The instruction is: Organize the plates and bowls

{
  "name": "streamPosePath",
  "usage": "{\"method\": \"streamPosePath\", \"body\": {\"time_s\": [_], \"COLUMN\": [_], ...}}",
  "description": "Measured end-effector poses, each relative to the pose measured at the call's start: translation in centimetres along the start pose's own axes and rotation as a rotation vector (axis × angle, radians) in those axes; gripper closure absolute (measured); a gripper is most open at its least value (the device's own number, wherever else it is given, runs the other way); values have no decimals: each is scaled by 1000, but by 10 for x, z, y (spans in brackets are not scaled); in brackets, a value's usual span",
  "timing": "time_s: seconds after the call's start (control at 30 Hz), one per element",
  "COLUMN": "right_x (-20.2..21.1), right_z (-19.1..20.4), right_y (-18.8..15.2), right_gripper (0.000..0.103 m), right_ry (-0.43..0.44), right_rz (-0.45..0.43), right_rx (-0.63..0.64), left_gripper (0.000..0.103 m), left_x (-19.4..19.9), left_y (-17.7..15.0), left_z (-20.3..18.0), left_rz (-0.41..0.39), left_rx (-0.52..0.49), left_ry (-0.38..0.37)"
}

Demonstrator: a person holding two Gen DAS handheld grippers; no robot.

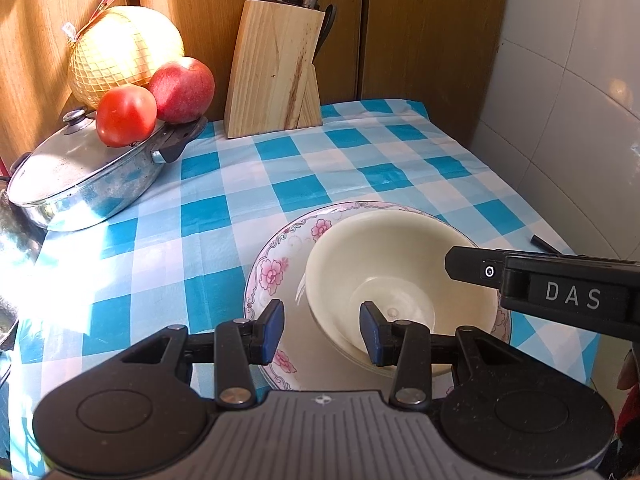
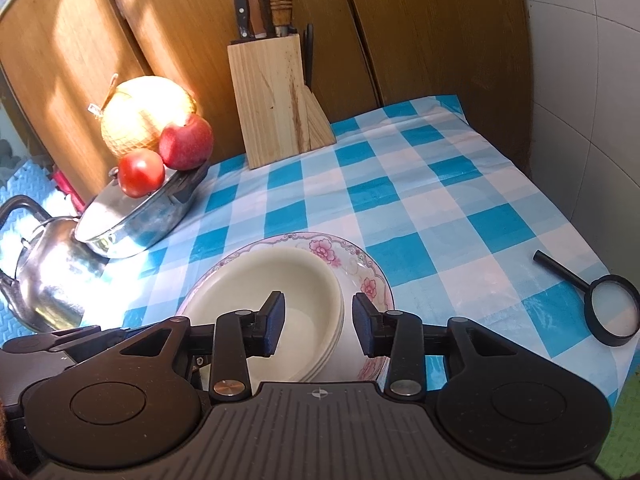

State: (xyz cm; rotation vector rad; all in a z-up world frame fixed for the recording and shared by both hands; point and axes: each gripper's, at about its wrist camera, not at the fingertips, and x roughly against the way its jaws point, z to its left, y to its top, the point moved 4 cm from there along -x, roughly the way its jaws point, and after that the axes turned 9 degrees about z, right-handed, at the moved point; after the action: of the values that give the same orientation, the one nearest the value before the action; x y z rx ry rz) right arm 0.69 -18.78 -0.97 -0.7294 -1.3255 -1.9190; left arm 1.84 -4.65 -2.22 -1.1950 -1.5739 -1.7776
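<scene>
Wooden cabinet doors back a table under a blue-and-white checked cloth [image 1: 224, 184], strong sun from the left. Far left in the right wrist view: steel kettle [image 2: 44, 280], then a lidded steel pan [image 1: 80, 176] with a tomato [image 1: 126, 114] and red apple [image 1: 182, 90] sitting on it, netted pomelo [image 1: 120, 52] behind them. Wooden knife block [image 1: 272, 72] at the back – knife handles and scissors sticking out.

Centre-front: floral-rimmed plate [image 1: 272, 268] flat on the cloth, cream bowl [image 1: 400, 280] resting inside it, tilted, sitting toward the plate's right in the left wrist view. Left gripper [image 1: 322, 330] apart, empty, blue pads [image 1: 274, 330] straddling the bowl's near rim without touching. Right gripper [image 2: 319, 326] likewise spread, nothing held, hovering over the bowl's right rim; its black body enters the left view from the right, printed "DAS". Far right – black magnifying glass [image 2: 600, 308] lying on the cloth near the table edge, well apart from the plate.
</scene>
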Motion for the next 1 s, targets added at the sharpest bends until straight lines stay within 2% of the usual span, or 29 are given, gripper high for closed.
{"method": "streamPosePath", "body": {"time_s": [0.27, 0.57, 1.0], "right_x": [23, 36, 43], "right_z": [2, 4, 8], "right_y": [-15, -39, -63], "right_gripper": [53, 51, 49], "right_ry": [20, 41, 42], "right_rz": [-59, -78, -77], "right_rx": [10, 24, 45], "left_gripper": [68, 66, 66], "left_x": [14, 32, 50], "left_y": [-8, -20, -56], "left_z": [4, 8, 13], "left_rz": [-33, -72, -70], "left_rx": [9, 25, 54], "left_ry": [0, -26, -55]}}
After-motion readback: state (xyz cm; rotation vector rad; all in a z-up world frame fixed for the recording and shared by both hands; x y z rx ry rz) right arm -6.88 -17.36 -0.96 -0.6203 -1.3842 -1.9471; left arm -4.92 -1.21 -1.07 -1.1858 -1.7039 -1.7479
